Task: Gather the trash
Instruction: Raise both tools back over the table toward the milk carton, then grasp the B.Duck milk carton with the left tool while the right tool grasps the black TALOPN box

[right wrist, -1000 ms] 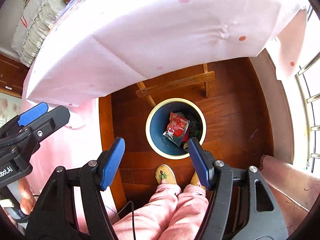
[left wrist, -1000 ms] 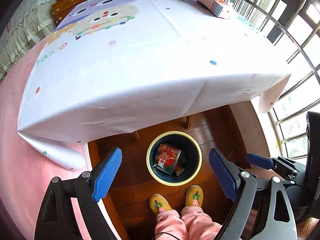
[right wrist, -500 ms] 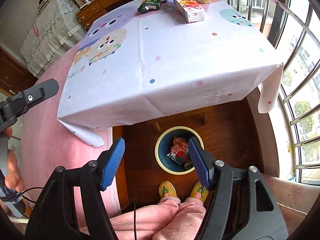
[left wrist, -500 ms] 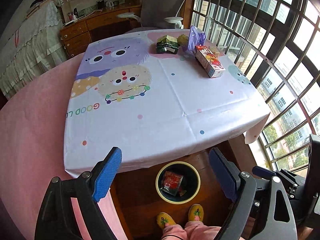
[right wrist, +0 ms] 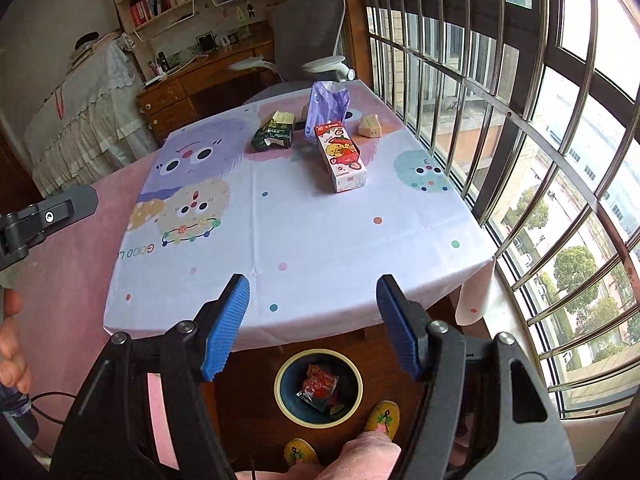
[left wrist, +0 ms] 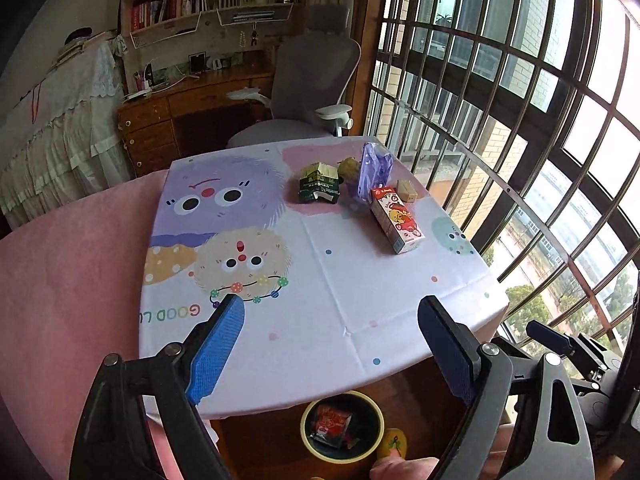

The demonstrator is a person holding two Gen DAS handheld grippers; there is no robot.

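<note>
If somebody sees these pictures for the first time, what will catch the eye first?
Probably the cartoon tablecloth with its big-eyed furry faces, filling the middle of both views. Next, the trash at its far end: a red carton lying flat, a green carton and a purple bag. Below the near edge, a bin holds wrappers.

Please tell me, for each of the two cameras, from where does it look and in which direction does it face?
Left wrist: sits behind the open left gripper, above the near table edge, facing across the tablecloth toward the window; a pink-clad knee and one slipper show below.
Right wrist: sits behind the open right gripper, facing the same way; both slippers, a knee and the person's left hand show.
Shared: the red snack box, green carton, purple bag and the trash bin on the floor.
</note>
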